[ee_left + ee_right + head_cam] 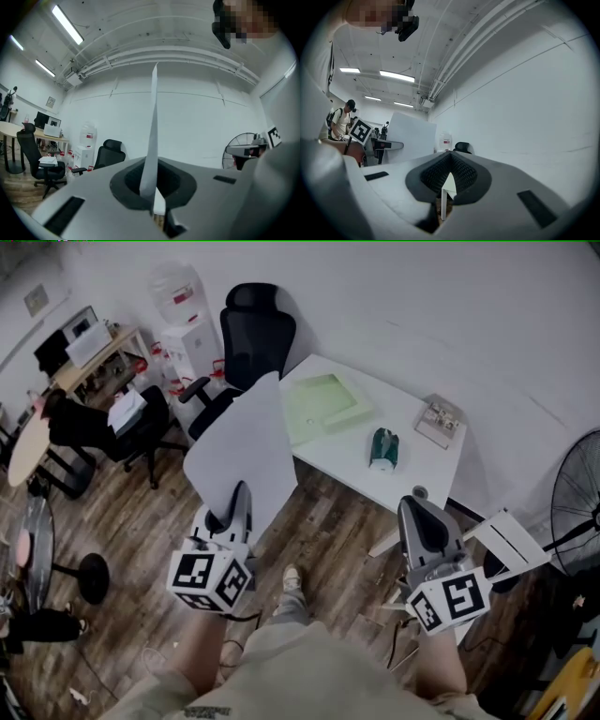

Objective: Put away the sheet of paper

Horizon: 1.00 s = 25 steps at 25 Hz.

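A white sheet of paper (246,451) stands upright in the air over the wooden floor, in front of the white table (342,460). My left gripper (241,498) is shut on its lower edge. The left gripper view shows the sheet edge-on (153,131), rising straight up from between the closed jaws of the left gripper (151,190). My right gripper (424,521) hovers to the right, level with the left one, shut with nothing in it. The right gripper view shows the right gripper (449,157) with its tips together and the sheet (410,138) off to the left.
On the table lie a pale green tray (323,404), a teal object (383,448) and a clear box (440,420). A black office chair (251,338) stands at the table's left end. A fan (577,493) is at the right, desks and chairs at the left.
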Tool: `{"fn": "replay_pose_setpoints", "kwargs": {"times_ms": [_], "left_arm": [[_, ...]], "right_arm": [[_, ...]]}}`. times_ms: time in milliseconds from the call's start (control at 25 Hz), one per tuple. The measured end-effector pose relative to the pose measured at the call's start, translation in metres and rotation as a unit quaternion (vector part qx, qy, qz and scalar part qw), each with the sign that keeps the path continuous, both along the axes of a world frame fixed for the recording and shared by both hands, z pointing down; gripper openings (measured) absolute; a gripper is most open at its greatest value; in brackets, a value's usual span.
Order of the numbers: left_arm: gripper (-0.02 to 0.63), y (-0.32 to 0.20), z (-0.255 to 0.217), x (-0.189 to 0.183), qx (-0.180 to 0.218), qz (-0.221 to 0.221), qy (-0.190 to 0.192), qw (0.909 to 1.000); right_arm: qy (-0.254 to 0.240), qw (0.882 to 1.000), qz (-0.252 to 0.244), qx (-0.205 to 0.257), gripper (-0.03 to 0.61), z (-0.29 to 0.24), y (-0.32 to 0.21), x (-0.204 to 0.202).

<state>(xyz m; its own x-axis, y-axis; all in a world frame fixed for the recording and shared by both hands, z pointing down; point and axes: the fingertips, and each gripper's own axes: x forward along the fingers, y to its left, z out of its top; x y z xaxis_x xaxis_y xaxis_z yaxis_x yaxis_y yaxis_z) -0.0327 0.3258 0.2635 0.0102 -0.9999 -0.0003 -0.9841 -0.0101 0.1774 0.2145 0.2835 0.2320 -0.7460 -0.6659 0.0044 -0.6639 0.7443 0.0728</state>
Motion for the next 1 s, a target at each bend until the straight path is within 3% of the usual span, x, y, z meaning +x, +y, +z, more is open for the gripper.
{"fn": "replay_pose_setpoints", "kwargs": {"times_ms": [640,1000], "left_arm": [[0.02,-0.177,0.027,-0.111,-0.055,0.07,0.081,0.9927],[0.02,-0.248,0.059,-0.142,-0.084,0.12,0.176,0.9734]], "right_arm": [[0.01,0.999,0.021,-0.033,0.023,0.005,-0.157,-0.12],[0.022,0.997,0.031,-0.06,0.023,0.025,-0.22,-0.16]]}}
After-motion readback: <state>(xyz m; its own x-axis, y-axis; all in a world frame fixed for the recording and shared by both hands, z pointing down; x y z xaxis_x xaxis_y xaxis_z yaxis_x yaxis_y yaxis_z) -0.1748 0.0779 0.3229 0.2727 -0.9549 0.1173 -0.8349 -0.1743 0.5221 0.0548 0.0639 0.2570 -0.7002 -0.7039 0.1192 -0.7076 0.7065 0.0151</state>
